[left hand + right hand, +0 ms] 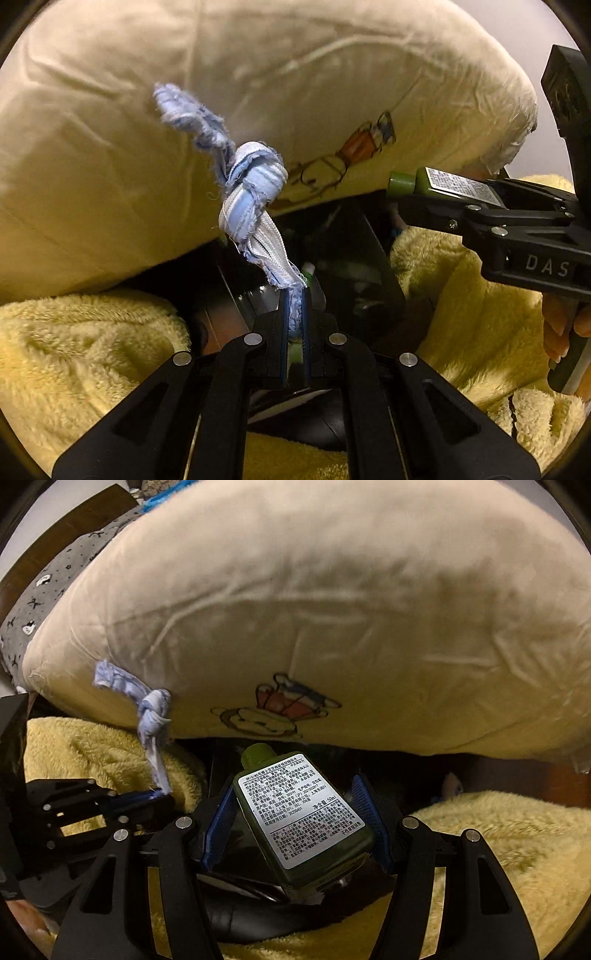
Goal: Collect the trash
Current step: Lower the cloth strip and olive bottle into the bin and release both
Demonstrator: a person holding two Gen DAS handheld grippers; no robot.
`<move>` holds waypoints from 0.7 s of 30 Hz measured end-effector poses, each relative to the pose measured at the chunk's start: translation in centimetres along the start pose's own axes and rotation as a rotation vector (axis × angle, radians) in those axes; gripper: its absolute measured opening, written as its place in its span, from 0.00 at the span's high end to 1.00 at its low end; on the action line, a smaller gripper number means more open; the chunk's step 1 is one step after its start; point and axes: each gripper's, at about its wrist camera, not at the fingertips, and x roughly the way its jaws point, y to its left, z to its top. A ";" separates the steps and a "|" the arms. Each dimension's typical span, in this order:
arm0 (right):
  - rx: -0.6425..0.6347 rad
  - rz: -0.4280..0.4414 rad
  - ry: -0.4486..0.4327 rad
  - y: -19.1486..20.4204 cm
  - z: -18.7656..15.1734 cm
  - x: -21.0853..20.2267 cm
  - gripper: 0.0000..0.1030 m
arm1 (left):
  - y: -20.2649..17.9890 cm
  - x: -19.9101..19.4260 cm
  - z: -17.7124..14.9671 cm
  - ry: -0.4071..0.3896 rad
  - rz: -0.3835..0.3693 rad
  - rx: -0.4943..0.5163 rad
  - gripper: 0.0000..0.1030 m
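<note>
My left gripper [295,295] points steeply down and is shut on one end of a frayed blue-and-white knotted fabric strip [255,184], which sticks out in front of the pillow. In the right wrist view, the same strip [151,716] rises from the left gripper [159,795] at the left. My right gripper [291,794] holds a small dark green bottle [299,812] with a white printed label. The bottle sits slanted between the blue pads [364,794], cap forward. The left wrist view shows that bottle [443,184] in the right gripper [417,201] at the right. Both hang over a dark bin opening [369,258].
A big cream pillow [295,609] with a cartoon bear print fills the top of both views. A yellow fleece blanket [92,350] lies on both sides of the bin, which holds some items. A grey patterned cloth [55,590] lies at far left. A hand [557,325] grips the right tool.
</note>
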 end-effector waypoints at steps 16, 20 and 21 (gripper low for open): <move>0.024 0.001 0.095 -0.1 -0.5 2.8 0.38 | -1.2 2.7 -0.4 0.118 -0.084 0.034 0.94; 0.034 0.009 0.084 -0.4 -0.3 2.6 0.37 | -1.2 2.8 -0.4 0.110 -0.077 0.032 0.84; 0.041 0.006 0.078 -0.5 -0.2 2.4 0.37 | -1.1 2.7 -0.4 0.106 -0.069 0.024 0.74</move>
